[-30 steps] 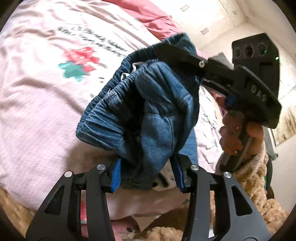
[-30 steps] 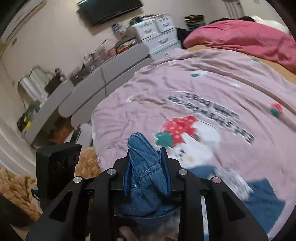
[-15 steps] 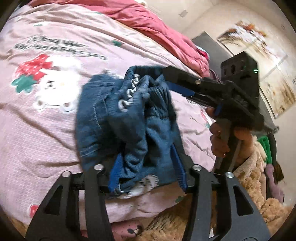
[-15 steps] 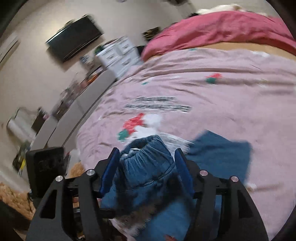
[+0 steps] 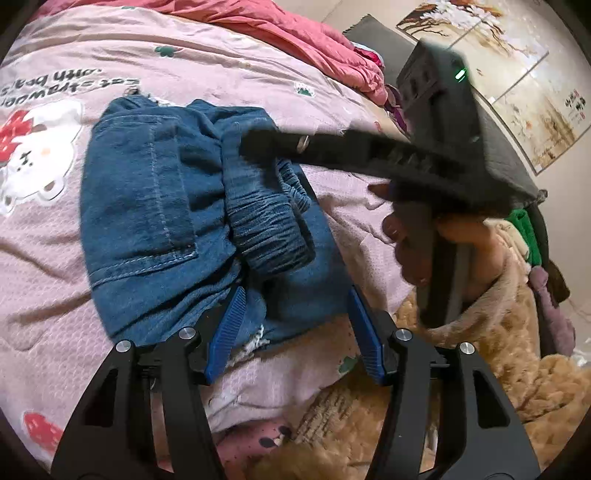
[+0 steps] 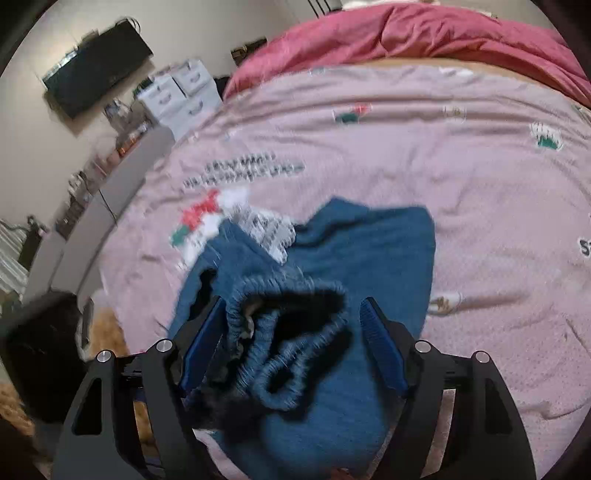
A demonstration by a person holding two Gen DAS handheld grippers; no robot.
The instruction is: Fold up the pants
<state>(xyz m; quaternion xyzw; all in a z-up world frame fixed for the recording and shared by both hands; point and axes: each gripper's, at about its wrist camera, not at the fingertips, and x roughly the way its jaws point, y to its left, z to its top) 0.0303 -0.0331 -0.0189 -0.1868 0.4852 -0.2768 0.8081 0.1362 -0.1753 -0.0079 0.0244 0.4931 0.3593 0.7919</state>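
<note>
Both grippers, left gripper (image 5: 295, 325) and right gripper (image 6: 291, 347), angled down over the bed-laid pants (image 5: 155, 206), jaws opening, cloth between unpinched.

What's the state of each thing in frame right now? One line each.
Denim pants: folded into a bundle, lying on the bed, elastic waistband bunched on top.
Left tongs: opening, pants edge between the pads, not squeezed.
Right tongs: opening, waistband between the pads, right pad clear of it.
Pink bedspread: spread flat, lightly wrinkled.
Red duvet: bunched at the far end of the bed.
Wall TV: screen dark.
</note>
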